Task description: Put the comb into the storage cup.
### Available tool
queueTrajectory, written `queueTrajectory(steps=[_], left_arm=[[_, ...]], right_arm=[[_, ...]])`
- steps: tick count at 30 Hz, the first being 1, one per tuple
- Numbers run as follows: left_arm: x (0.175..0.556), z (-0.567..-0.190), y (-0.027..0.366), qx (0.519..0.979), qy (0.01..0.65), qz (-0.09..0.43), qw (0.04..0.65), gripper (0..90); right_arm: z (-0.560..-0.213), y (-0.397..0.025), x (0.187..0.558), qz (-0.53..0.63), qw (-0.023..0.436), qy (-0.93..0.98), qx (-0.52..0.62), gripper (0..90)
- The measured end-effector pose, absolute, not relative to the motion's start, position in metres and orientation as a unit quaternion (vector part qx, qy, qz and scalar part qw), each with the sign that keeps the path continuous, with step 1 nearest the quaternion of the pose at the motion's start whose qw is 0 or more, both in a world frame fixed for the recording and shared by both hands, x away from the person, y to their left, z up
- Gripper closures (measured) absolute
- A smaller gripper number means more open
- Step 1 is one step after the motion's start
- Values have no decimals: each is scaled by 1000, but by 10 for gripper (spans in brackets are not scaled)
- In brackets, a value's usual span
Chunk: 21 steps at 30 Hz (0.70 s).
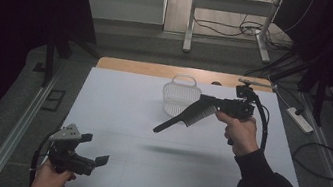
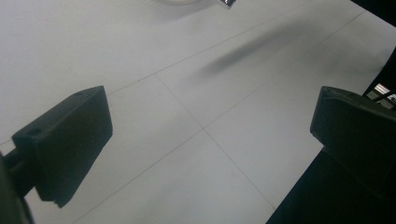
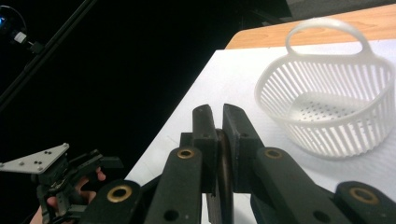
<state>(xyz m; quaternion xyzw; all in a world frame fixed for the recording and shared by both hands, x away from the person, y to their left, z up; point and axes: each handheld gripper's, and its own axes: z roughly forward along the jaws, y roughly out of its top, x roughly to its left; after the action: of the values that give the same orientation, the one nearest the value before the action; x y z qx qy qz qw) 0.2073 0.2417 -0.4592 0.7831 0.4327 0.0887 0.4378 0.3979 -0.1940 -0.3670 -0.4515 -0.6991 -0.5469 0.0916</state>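
— Where is the comb (image 1: 184, 116)?
— The right gripper (image 1: 204, 101) has its fingers clamped on it, holding it in the air just in front of the basket (image 1: 180, 94).
— The left gripper (image 1: 94, 149)?
— Fingers spread wide, empty, low over the counter (image 1: 117, 101).

Basket (image 1: 180, 95) stands at upper centre of the surface (image 1: 117, 101); comb (image 1: 186, 118) hangs just before it; lower half lies open.

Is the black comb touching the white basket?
Cannot tell. In the high view the comb, held above the table by the right gripper, overlaps the basket, so no gap or contact shows plainly.
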Motion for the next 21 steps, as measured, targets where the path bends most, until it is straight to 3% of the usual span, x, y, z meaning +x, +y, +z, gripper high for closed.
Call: queueTrajectory(steps=[21], left_arm=[[196,-460,255,771,447,133,435,0]], right_arm=[[-350,-196,422,-548,64,-689,-469,843]])
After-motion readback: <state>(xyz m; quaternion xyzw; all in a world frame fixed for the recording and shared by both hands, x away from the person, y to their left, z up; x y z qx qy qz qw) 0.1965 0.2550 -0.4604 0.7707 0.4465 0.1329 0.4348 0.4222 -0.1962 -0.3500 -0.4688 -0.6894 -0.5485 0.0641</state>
